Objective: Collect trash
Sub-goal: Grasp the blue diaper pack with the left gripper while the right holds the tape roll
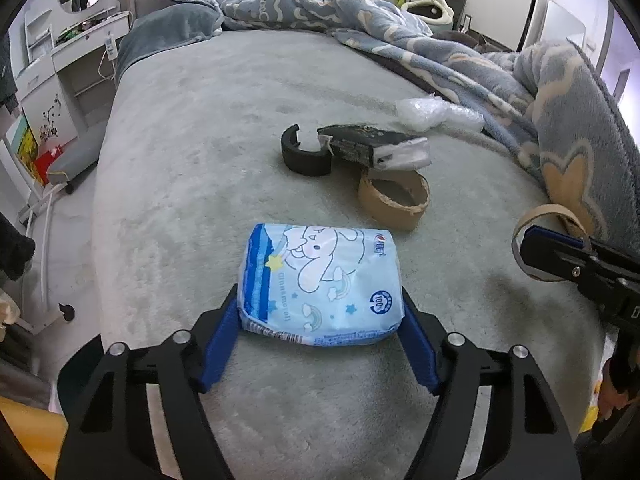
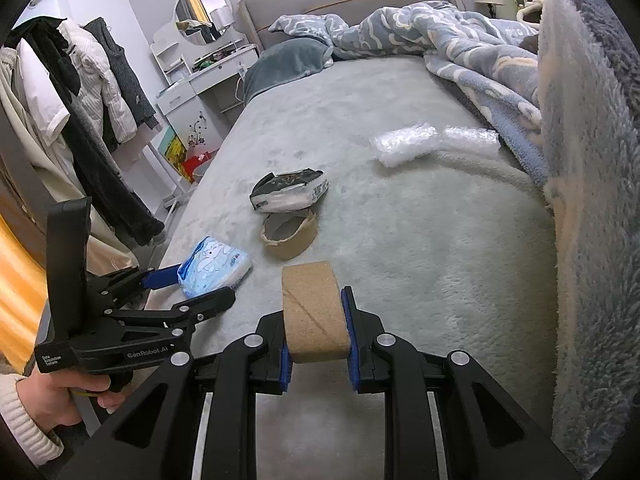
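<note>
While the left gripper (image 1: 320, 316) stands spread, its blue fingers (image 1: 218, 344) flanking the tissue pack (image 1: 320, 280) straight ahead on the bed (image 1: 200, 140), long axis running forward, the right gripper (image 2: 316, 332) is clenched on a cardboard tape core (image 2: 314, 316); remaining trash lies beyond, nearer neither.

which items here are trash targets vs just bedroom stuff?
Job:
- blue tissue pack, between the left tool fingers
- cardboard ring, clamped in the right tool
- cardboard tape core
- black wrapper
- black ring
- bubble wrap

Lying about:
- blanket
- pillow
- coats
</note>
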The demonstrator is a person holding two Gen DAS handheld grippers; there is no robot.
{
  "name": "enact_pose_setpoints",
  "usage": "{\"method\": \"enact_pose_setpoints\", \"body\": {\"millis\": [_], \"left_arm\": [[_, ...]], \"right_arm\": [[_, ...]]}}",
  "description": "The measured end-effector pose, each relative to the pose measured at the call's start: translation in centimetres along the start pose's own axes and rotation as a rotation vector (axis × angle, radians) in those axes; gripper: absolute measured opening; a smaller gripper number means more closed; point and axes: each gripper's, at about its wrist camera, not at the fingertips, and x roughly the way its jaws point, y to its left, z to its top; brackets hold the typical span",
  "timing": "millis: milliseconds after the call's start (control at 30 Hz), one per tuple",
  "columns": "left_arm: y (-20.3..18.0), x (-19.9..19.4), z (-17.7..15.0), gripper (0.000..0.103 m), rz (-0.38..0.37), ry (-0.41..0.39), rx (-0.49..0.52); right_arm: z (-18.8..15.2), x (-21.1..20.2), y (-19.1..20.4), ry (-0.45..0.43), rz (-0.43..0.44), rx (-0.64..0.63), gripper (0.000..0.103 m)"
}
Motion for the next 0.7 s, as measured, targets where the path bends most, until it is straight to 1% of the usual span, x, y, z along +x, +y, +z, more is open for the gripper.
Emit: {"method": "enact_pose_setpoints", "body": {"millis": [100,367,500,700], "left_arm": [[0.5,-0.4,0.0,0.074,-0.013,-0.011,-0.024],[1.2,-2.0,-0.2,0.074,-0.013,-0.043,-0.051],[1.6,-3.2,-0.3,0.074,-0.005,-0.068,-0.043],[2.8,-5.1,-1.0,0.074,0.020,-0.080,-0.042]], "right_arm": [[0.2,0.0,0.4,-0.003,0.007,-0.005,0.021],[1.2,-0.1,2.5,-0.010,0.048,-0.034,0.021],[1.3,0.6,3.9,0.004,0.073,-0.061,0.021],[1.5,1.0,5.4,0.010,0.097,-0.083,0.021]]}}
